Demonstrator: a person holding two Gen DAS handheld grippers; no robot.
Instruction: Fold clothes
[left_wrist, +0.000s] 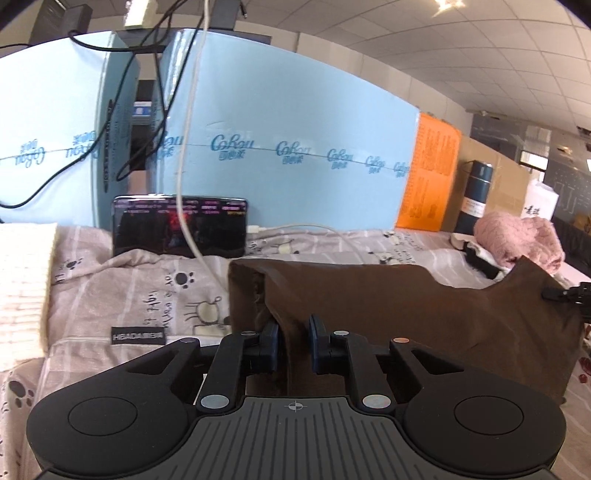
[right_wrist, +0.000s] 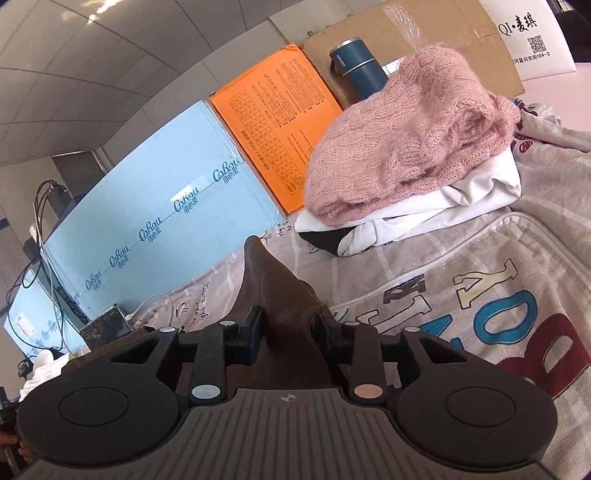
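Observation:
A brown garment (left_wrist: 406, 306) hangs stretched between my two grippers above the printed bed sheet (left_wrist: 122, 295). My left gripper (left_wrist: 293, 332) is shut on a fold of its left edge. My right gripper (right_wrist: 288, 325) is shut on another part of the brown garment (right_wrist: 269, 288), which rises in a peak between the fingers. The tip of the right gripper (left_wrist: 565, 293) shows at the far right of the left wrist view, holding the cloth's other corner.
A pile of folded clothes with a pink knit sweater (right_wrist: 402, 136) on top lies on the sheet (right_wrist: 480, 280) at the right. A phone (left_wrist: 180, 229) leans on blue boxes (left_wrist: 288, 155) with a white cable (left_wrist: 188, 147). An orange box (right_wrist: 280, 122) and a blue flask (right_wrist: 356, 66) stand behind. A cream knit (left_wrist: 22, 291) lies left.

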